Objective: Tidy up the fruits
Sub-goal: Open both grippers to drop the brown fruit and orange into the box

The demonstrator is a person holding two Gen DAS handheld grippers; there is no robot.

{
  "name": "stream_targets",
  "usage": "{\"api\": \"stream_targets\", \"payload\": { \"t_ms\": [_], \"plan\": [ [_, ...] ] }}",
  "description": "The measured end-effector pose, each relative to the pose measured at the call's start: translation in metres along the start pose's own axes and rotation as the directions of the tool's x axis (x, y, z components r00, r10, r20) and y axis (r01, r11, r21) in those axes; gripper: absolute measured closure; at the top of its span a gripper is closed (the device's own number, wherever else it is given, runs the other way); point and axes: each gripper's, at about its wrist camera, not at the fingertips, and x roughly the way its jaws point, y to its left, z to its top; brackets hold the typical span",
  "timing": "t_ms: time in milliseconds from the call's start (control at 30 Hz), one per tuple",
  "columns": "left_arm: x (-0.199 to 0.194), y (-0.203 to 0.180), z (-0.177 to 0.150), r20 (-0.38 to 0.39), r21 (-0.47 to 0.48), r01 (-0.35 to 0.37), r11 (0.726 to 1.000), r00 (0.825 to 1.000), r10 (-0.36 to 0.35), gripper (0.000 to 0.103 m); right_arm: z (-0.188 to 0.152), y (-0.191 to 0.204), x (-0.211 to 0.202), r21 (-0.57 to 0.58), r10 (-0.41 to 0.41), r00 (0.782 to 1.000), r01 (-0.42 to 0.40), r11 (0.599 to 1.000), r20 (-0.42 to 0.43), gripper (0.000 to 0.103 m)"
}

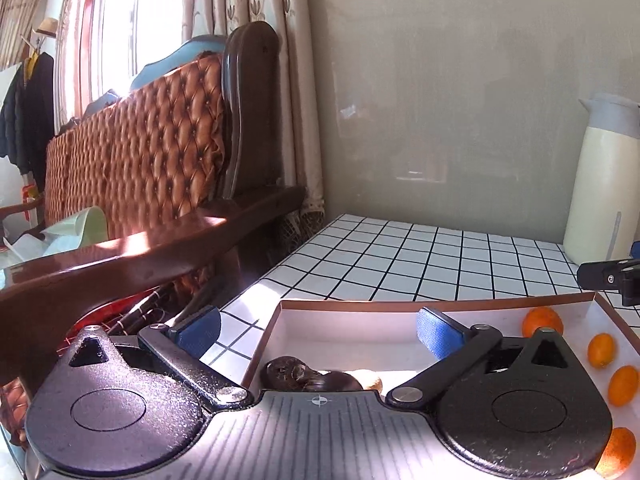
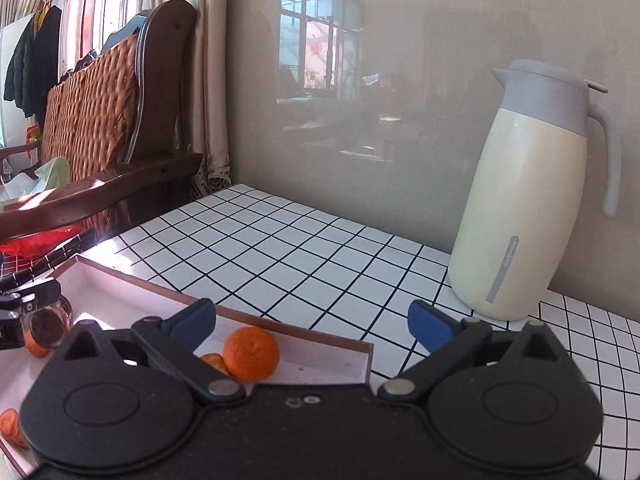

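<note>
Both the left gripper (image 1: 318,330) and the right gripper (image 2: 312,322) have their jaws spread wide and hold nothing, poised over the shallow white cardboard tray with a brown rim (image 1: 360,302) on the white grid-tiled desk (image 2: 304,248), probably to choose a fruit. Round orange tangerines (image 2: 251,354) and small oval kumquats (image 1: 601,350) lie along the tray's right side, apparently grouped by kind. The dark wrinkled fruits (image 1: 294,374) below the left jaws are half hidden by the gripper body and hard to identify, while a cream thermal jug with a grey lid (image 2: 528,208) stands well apart.
</note>
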Motion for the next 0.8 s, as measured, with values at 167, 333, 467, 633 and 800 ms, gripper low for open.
{"api": "stream_targets", "payload": {
  "t_ms": [167, 333, 467, 633, 800],
  "plan": [
    [0.0, -0.003, 0.0, -0.009, 0.021, 0.026, 0.999, 1.0, -0.026, 0.0, -0.001, 0.006, 0.002, -0.011, 0.02, 1.0, -0.02, 1.0, -0.017, 0.006],
    [-0.003, -0.001, 0.001, -0.002, 0.005, 0.02, 1.0, 1.0, -0.02, 0.0, -0.001, 0.011, 0.0, -0.019, 0.032, 0.999, -0.033, 0.999, -0.018, 0.006],
    [-0.006, -0.002, 0.0, -0.001, 0.009, 0.02, 1.0, 1.0, -0.02, 0.0, -0.001, 0.009, -0.004, -0.02, 0.029, 0.999, -0.029, 0.999, -0.013, 0.006],
    [-0.022, -0.001, 0.0, 0.019, 0.018, 0.017, 1.0, 1.0, -0.017, 0.0, -0.001, 0.001, -0.023, -0.014, 0.016, 1.0, -0.016, 1.0, 0.018, 0.006],
    [-0.047, 0.001, -0.003, 0.045, 0.002, 0.014, 1.0, 0.999, -0.014, 0.0, -0.005, -0.006, -0.051, 0.013, 0.018, 0.999, -0.019, 1.0, 0.04, 0.006]
  ]
}}
